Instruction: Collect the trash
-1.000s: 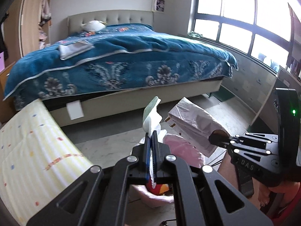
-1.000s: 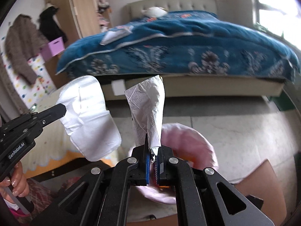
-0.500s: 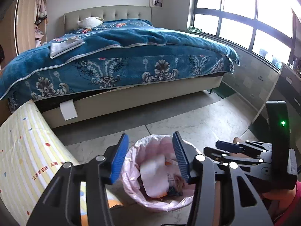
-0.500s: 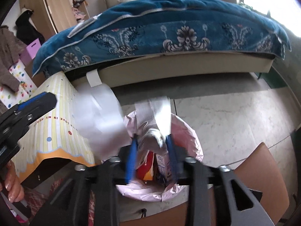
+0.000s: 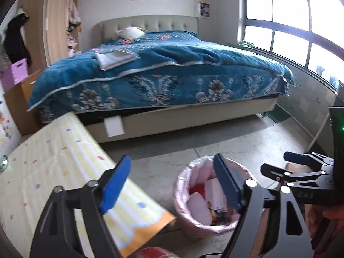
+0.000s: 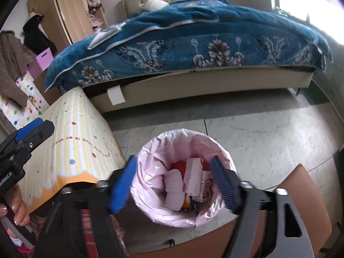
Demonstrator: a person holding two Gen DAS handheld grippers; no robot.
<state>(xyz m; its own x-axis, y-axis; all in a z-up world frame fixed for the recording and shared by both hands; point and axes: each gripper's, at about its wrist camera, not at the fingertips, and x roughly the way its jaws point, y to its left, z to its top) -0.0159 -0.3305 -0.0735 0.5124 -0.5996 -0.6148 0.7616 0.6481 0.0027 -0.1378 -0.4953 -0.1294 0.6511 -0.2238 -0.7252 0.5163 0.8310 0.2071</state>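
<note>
A round trash bin (image 5: 182,195) with a pink liner stands on the floor; it also shows in the right wrist view (image 6: 148,150). White and pink papers (image 6: 176,182) and wrappers lie inside it. My left gripper (image 5: 172,182) is open and empty, above and left of the bin. My right gripper (image 6: 174,185) is open and empty, straight over the bin's mouth. The right gripper shows at the right of the left wrist view (image 5: 301,167). The left gripper shows at the left edge of the right wrist view (image 6: 32,129).
A table with a yellow striped cloth (image 5: 53,172) stands left of the bin. A bed with a blue blanket (image 5: 161,73) fills the back. A brown chair seat (image 6: 301,204) is at lower right. Marble floor (image 6: 268,129) lies between bin and bed.
Both grippers were shut on pieces of paper trash above the bin. Both have opened, and the papers have dropped into the bin. The jaws have spread wider since half a second ago.
</note>
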